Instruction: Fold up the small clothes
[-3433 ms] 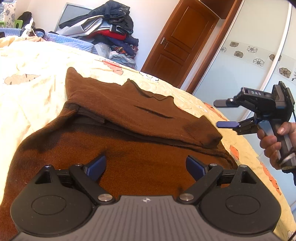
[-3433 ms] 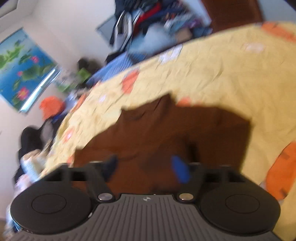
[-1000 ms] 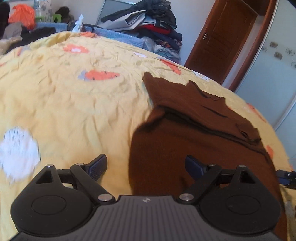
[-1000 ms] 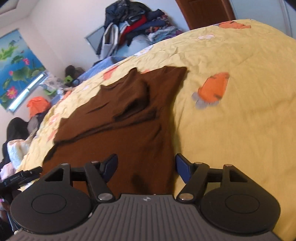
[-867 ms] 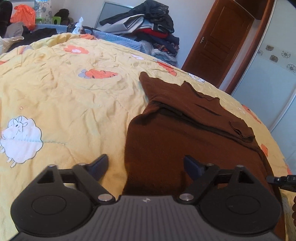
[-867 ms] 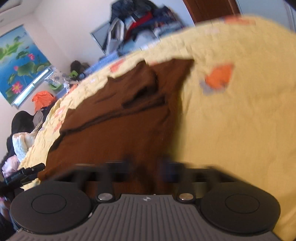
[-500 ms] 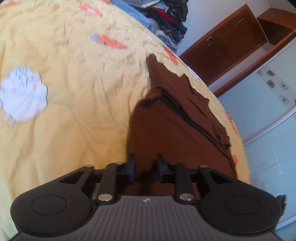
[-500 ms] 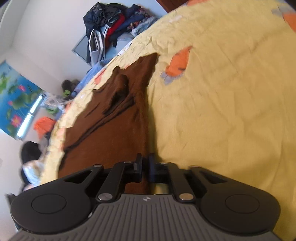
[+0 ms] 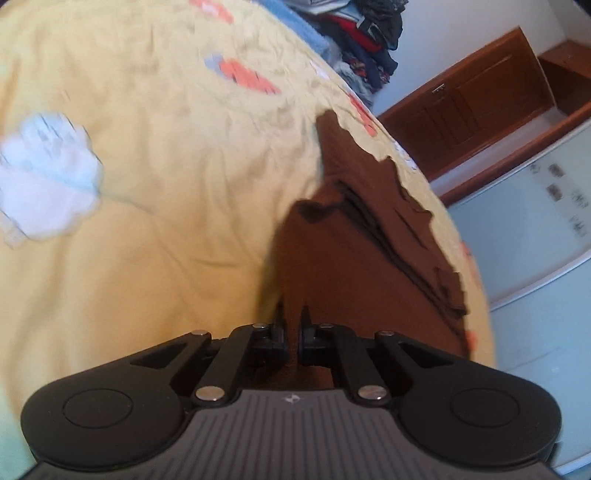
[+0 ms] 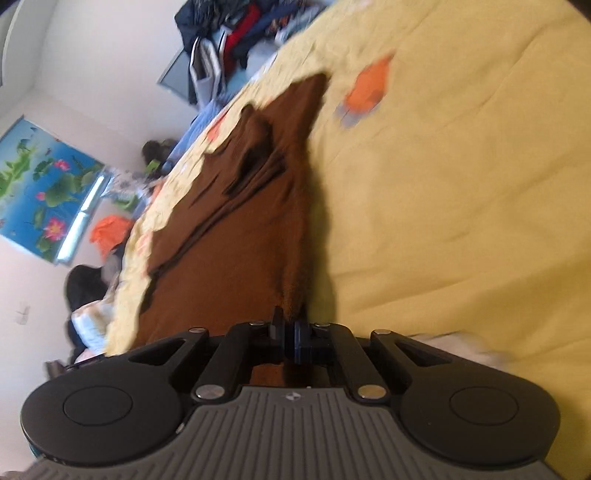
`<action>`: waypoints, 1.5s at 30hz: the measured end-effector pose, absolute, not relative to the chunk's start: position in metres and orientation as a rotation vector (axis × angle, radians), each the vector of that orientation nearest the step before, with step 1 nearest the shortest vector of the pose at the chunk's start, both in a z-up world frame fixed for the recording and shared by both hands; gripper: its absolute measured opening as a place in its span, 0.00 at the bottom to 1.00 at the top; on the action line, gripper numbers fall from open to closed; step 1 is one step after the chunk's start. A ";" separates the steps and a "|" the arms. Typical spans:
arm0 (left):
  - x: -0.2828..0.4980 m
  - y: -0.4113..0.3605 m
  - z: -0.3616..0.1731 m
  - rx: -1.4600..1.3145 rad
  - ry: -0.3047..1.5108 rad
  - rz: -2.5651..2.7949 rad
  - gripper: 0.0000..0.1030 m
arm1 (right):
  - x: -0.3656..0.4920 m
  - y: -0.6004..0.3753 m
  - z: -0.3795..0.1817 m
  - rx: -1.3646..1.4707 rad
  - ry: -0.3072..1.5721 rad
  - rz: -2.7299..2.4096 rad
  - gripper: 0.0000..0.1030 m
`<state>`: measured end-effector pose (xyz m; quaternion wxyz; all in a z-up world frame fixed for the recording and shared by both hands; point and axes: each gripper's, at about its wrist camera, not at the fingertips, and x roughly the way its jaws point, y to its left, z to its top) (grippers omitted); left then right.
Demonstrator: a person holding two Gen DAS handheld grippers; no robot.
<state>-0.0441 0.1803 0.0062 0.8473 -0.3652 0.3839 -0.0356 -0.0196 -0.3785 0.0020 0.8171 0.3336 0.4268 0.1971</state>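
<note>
The left gripper [image 9: 293, 326] has just closed its jaws and pinches a ridge of the brown sweater [image 9: 354, 258] at its near left edge, low in the frame. The right gripper [image 10: 290, 326] has likewise just closed, its jaws pinching the near right edge of the sweater [image 10: 236, 236]. The sweater lies on the bed, its sleeves already folded across its far part; the lengthwise fold seems still to come. The yellow bedspread [image 9: 147, 166] carries orange and white prints. Piled clothes [image 10: 229, 33] sit beyond, upper frame, and a wooden door [image 9: 480, 96] stands upper right.
</note>
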 end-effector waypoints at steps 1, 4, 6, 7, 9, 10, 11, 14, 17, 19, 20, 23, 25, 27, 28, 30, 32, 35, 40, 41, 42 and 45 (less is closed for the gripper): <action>-0.046 0.183 0.005 -0.764 0.810 -0.098 0.04 | -0.022 -0.384 0.000 0.724 0.907 0.419 0.06; -0.054 0.186 0.002 -0.797 0.824 -0.136 0.05 | -0.024 -0.383 -0.002 0.740 0.917 0.420 0.10; -0.062 0.185 0.000 -0.847 0.858 -0.185 0.14 | -0.027 -0.382 -0.002 0.809 0.944 0.432 0.32; -0.068 0.184 -0.003 -0.879 0.873 -0.216 0.19 | -0.031 -0.382 -0.002 0.846 0.947 0.462 0.52; -0.085 0.182 -0.007 -0.956 0.863 -0.281 0.45 | -0.043 -0.380 -0.004 0.910 0.954 0.557 0.61; -0.095 0.179 -0.009 -0.978 0.851 -0.306 0.51 | -0.048 -0.376 -0.005 0.921 0.980 0.596 0.61; -0.104 0.176 -0.009 -0.987 0.837 -0.317 0.58 | -0.054 -0.372 -0.007 0.916 1.006 0.622 0.61; -0.117 0.170 -0.009 -1.003 0.823 -0.305 0.58 | -0.068 -0.357 -0.005 0.867 1.039 0.659 0.60; -0.112 0.170 -0.007 -0.993 0.849 -0.267 0.26 | -0.070 -0.345 -0.006 0.812 1.083 0.659 0.19; -0.107 0.173 -0.005 -0.955 0.878 -0.248 0.07 | -0.071 -0.342 -0.004 0.729 1.098 0.639 0.12; -0.108 0.176 -0.002 -0.936 0.877 -0.236 0.07 | -0.076 -0.345 -0.002 0.705 1.087 0.647 0.12; -0.116 0.186 0.004 -0.871 0.863 -0.212 0.07 | -0.086 -0.370 0.007 0.678 1.039 0.602 0.12; -0.120 0.193 -0.002 -0.890 0.890 -0.220 0.07 | -0.088 -0.386 -0.002 0.721 1.048 0.559 0.11; -0.128 0.196 -0.013 -0.975 0.929 -0.245 0.09 | -0.091 -0.390 -0.011 0.800 1.053 0.558 0.18; -0.134 0.196 -0.015 -1.007 0.935 -0.260 0.12 | -0.094 -0.388 -0.011 0.809 1.059 0.562 0.30; -0.147 0.192 -0.012 -1.030 0.912 -0.292 0.43 | -0.103 -0.386 -0.011 0.852 1.043 0.611 0.56; -0.159 0.187 -0.011 -1.064 0.858 -0.335 0.70 | -0.112 -0.379 -0.007 0.882 1.016 0.661 0.66; -0.162 0.170 -0.006 -1.014 0.850 -0.344 0.73 | -0.116 -0.365 -0.007 0.858 1.037 0.693 0.65; -0.148 0.153 -0.011 -0.980 0.928 -0.362 0.06 | -0.100 -0.343 -0.011 0.816 1.120 0.693 0.14; -0.146 0.152 -0.010 -0.957 0.945 -0.346 0.05 | -0.099 -0.339 -0.012 0.780 1.143 0.695 0.13; -0.148 0.152 -0.007 -0.929 0.953 -0.336 0.05 | -0.103 -0.341 -0.009 0.745 1.146 0.707 0.13; -0.161 0.159 0.011 -0.868 0.936 -0.362 0.04 | -0.119 -0.352 0.006 0.708 1.118 0.734 0.13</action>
